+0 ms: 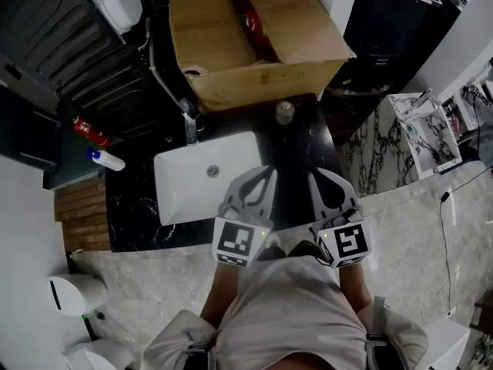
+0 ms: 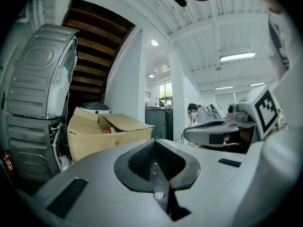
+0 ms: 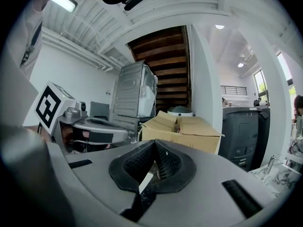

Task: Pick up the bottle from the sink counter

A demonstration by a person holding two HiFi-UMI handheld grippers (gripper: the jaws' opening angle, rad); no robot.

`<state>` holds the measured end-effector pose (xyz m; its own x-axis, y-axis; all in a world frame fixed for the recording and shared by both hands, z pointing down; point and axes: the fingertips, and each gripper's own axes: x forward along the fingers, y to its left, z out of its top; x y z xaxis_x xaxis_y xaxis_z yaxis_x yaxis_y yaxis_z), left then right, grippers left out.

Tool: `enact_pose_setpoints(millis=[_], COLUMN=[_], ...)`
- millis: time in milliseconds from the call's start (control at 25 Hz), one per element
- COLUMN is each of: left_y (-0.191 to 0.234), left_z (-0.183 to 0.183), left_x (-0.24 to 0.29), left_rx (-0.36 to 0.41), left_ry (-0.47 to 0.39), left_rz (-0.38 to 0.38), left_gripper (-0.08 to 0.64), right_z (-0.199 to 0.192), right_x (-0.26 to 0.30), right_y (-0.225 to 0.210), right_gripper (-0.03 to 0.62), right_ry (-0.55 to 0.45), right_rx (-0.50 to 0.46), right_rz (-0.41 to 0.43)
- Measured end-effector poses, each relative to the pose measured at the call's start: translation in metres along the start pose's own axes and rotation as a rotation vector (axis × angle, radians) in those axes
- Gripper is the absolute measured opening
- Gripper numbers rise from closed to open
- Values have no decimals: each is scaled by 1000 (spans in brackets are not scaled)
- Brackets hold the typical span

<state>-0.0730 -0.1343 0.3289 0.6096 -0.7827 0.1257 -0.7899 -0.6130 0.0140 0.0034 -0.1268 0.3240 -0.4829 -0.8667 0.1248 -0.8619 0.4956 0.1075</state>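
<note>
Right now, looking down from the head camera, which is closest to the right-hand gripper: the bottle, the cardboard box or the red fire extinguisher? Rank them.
1. The bottle, on the black counter just ahead of the right gripper.
2. The cardboard box, directly behind the bottle.
3. The red fire extinguisher, far left, beyond the sink.

The left gripper (image 1: 260, 174) and the right gripper (image 1: 322, 174) are held side by side, near each other, both pointing forward and roughly level, each with its jaws closed together and nothing between them (each shows just beside the other's jaws).
</note>
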Motion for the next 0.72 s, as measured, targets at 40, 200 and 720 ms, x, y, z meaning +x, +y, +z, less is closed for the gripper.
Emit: enact_pose_setpoints(millis=[40, 200, 720], left_y=[3, 10, 18], left_z=[-1, -3, -14], left_x=[2, 9, 47], left_rx=[0, -5, 33], left_ry=[2, 7, 31], left_rz=[-3, -10, 19], left_gripper=[2, 2, 2], right_z=[0, -1, -15], right_x=[2, 8, 31], right_y=[0, -3, -28], right_gripper=[-5, -5, -5], right_ry=[-1, 16, 52], right_rx=[-5, -3, -6], right_rz=[-2, -15, -11])
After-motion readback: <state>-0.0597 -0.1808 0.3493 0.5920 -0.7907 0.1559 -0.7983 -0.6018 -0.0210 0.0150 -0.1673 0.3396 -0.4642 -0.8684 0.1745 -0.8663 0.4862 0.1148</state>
